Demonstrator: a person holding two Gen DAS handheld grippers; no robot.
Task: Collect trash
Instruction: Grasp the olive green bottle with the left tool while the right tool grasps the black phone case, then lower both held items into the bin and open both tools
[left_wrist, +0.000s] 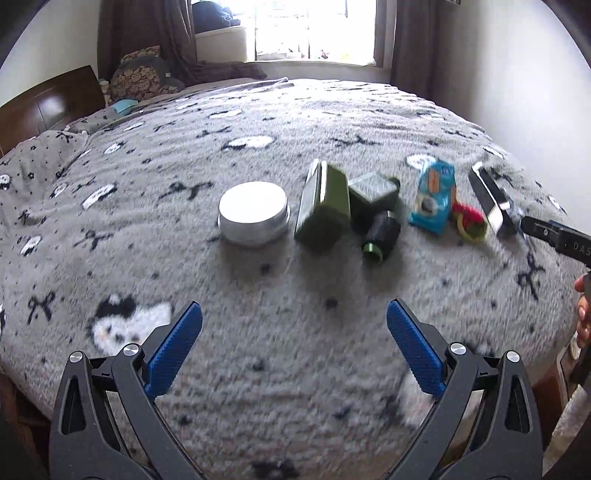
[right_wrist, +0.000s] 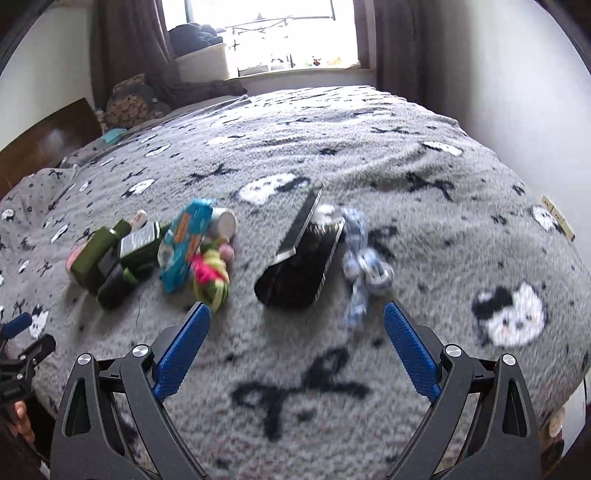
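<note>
A row of items lies on the grey patterned bed cover (left_wrist: 295, 122). A round silver tin (left_wrist: 253, 212) is leftmost, then a green box (left_wrist: 324, 206), a green bottle (left_wrist: 375, 195), a dark cylinder (left_wrist: 382, 238), a blue wrapper (left_wrist: 434, 197), a pink and yellow bundle (left_wrist: 471, 221) and a black open case (left_wrist: 491, 201). In the right wrist view the wrapper (right_wrist: 186, 243), bundle (right_wrist: 210, 277), black case (right_wrist: 301, 264) and a blue-white crumpled piece (right_wrist: 360, 258) lie ahead. My left gripper (left_wrist: 294, 314) is open and empty, short of the tin. My right gripper (right_wrist: 297, 314) is open and empty, just before the case.
A wooden headboard (left_wrist: 48, 107) and pillows (left_wrist: 142, 75) are at the far left, a window (left_wrist: 314, 29) with curtains behind the bed. White walls flank the bed. The right gripper's body (left_wrist: 557, 238) enters the left wrist view at the right edge.
</note>
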